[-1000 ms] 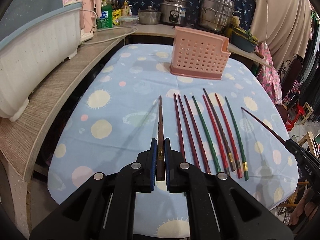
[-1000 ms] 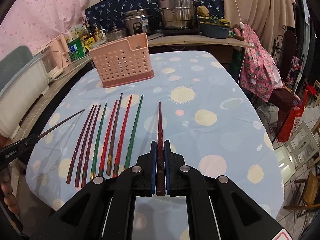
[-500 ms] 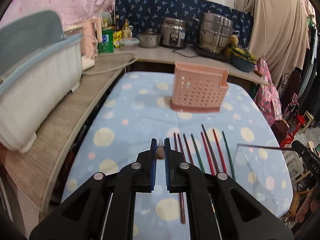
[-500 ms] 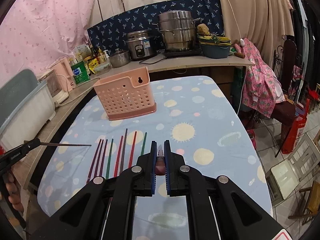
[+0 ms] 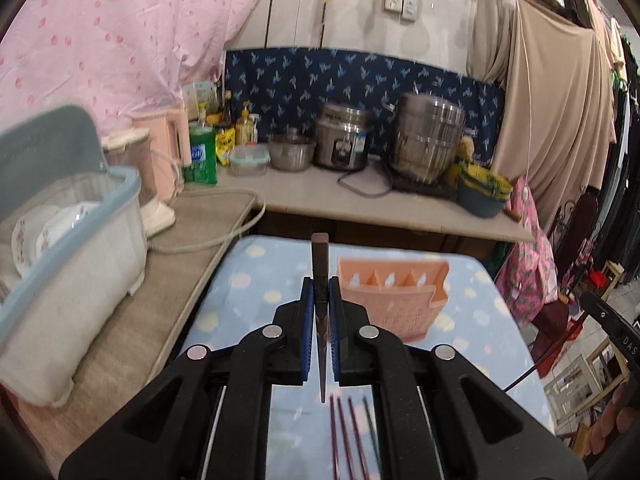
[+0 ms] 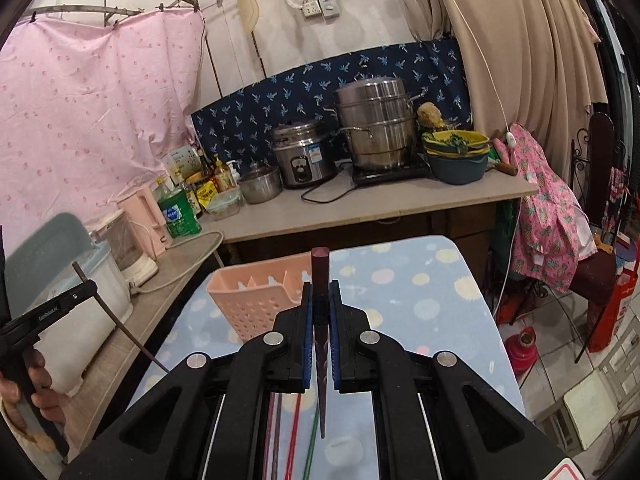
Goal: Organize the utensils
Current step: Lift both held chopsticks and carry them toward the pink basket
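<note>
Kitchen counter at twelve, dotted tablecloth point(image 5: 248, 276) below me. My left gripper point(image 5: 320, 292) clamps a brown chopstick point(image 5: 320, 264); my right gripper point(image 6: 320, 296) clamps a maroon chopstick point(image 6: 320, 272). Basket point(image 5: 392, 300) sits at one o'clock from the left, eleven from the right. Neither stick is binned; others point(image 5: 348, 432) lie loose at six.

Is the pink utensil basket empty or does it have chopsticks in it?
Apparently empty: the pink basket's visible compartments hold no chopsticks.

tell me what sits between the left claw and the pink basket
Nothing: only bare tablecloth between left claw and pink basket, per left wrist view.
</note>
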